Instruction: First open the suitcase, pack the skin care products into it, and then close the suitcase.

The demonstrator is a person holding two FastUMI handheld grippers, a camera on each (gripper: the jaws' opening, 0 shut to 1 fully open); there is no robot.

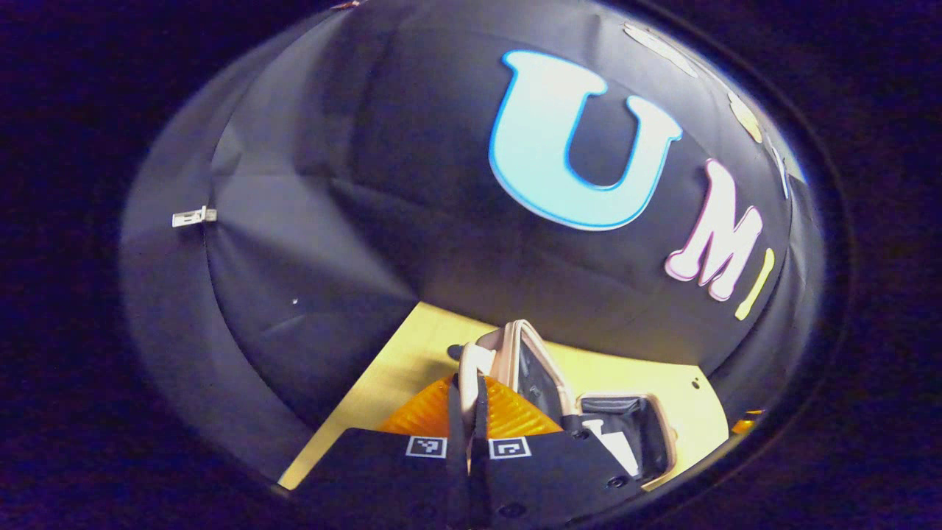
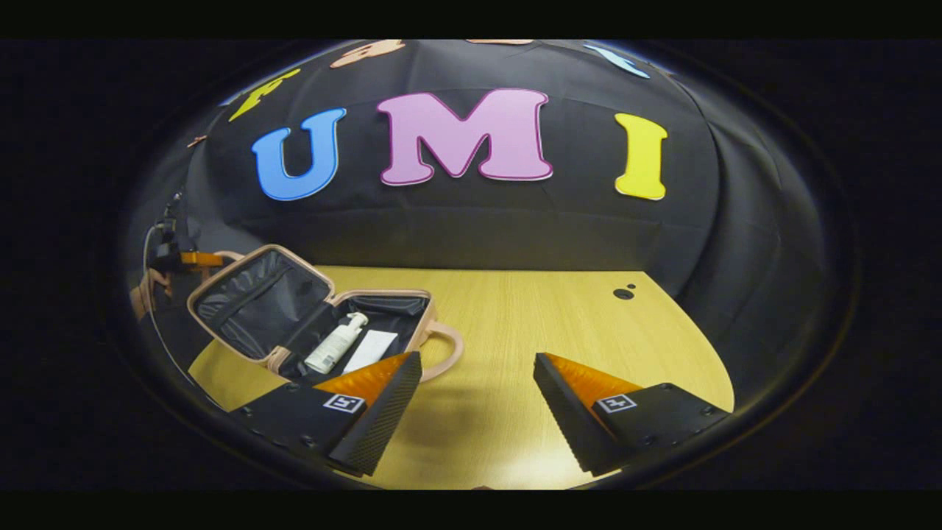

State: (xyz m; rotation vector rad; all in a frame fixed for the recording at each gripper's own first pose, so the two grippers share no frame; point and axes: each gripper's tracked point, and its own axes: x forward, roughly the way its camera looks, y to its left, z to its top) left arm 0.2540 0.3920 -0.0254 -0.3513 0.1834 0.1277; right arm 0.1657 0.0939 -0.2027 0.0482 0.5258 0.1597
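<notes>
Your left gripper is clamped on the edge of the suitcase lid; both fingers are together with only the thin rim between them. In the right gripper view the suitcase stands open at the left side of the table, lid tilted back. Inside the base lie 2 products: a white pump bottle and a flat white box. So packing looks done, and the step now is, I think, to close the lid.

Your right gripper hangs above bare table with fingers wide apart, holding nothing, near the handle of the case.

How to do it well:
- Swing the lid in an arc around the hinge, not straight down, or the rim can slip out of the fingers.
- Check the bottle & box lie flat, w/ the pump head inside the rim, so nothing is pinched.
- The case looks light, so it may slide; bring the right gripper to steady the base by the handle side.
- Release only when the lid sits on the base, then press it down.
</notes>
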